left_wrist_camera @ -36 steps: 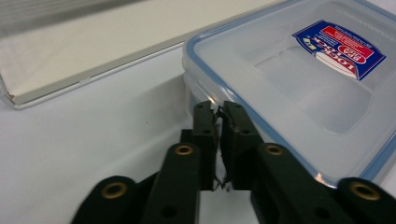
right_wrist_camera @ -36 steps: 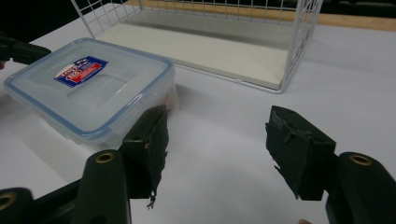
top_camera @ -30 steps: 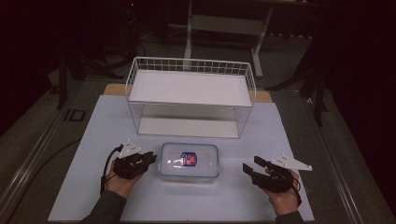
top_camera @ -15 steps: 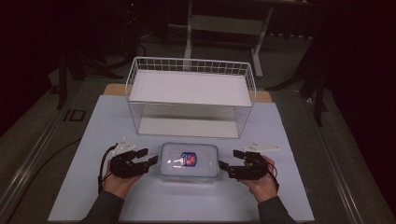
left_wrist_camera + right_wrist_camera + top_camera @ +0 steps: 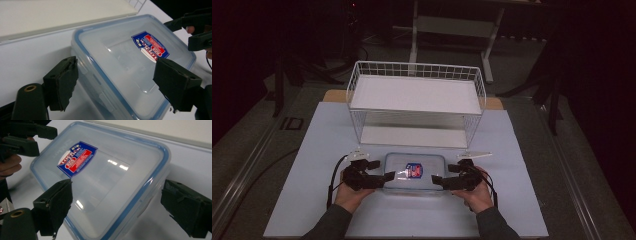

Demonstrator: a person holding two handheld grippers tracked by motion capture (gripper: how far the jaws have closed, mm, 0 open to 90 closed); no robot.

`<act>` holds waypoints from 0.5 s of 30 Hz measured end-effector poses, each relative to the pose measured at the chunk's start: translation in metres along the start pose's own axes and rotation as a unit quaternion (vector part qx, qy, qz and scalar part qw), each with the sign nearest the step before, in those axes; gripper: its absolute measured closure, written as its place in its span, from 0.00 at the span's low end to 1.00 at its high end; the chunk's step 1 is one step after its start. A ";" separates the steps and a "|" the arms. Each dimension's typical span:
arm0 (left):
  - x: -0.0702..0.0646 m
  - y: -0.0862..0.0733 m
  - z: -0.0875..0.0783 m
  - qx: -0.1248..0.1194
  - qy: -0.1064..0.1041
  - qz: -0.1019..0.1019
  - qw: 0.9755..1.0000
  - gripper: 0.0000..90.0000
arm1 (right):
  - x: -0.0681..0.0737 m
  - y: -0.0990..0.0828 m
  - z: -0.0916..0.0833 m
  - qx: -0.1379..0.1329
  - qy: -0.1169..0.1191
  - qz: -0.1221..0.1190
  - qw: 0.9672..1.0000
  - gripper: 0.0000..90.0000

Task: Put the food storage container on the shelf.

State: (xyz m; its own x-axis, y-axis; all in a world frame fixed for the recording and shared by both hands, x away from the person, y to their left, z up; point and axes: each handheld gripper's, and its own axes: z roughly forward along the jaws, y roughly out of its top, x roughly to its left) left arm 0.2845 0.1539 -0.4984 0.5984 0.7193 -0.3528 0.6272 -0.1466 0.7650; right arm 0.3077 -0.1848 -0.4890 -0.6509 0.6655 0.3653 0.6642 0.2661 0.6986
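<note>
Both the left gripper [image 5: 388, 176] and right gripper [image 5: 435, 179], jaws just spread wide, now flank the ends of the clear lidded food container [image 5: 414, 172] lying in front of the wire shelf rack [image 5: 417, 102], so closing on it together seems next.

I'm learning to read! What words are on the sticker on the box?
Sticker on the box lid: blue and red with white letters, too blurred to read.
Dark marking left of the mat: too small to read.
No other words or numbers.
</note>
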 end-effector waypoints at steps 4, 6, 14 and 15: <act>0.002 -0.001 0.008 0.013 0.005 -0.007 1.000 0.19 | -0.003 -0.002 0.006 0.010 0.002 0.010 1.000 0.11; 0.003 -0.001 0.010 0.016 0.001 -0.011 1.000 0.18 | -0.004 -0.003 0.007 0.010 0.012 0.018 1.000 0.11; 0.006 -0.001 0.015 0.018 -0.012 -0.029 0.999 0.15 | -0.008 -0.006 0.014 0.016 0.029 0.038 0.999 0.10; 0.006 -0.001 0.015 0.019 -0.014 -0.030 0.999 0.14 | -0.009 -0.007 0.014 0.017 0.034 0.045 0.998 0.10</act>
State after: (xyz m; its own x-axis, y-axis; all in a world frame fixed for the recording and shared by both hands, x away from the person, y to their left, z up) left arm 0.2951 0.1483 -0.5095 0.5721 0.7085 -0.4132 0.6810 -0.1295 0.7208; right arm 0.3143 -0.1827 -0.5058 -0.6103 0.6389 0.4683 0.7327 0.2306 0.6403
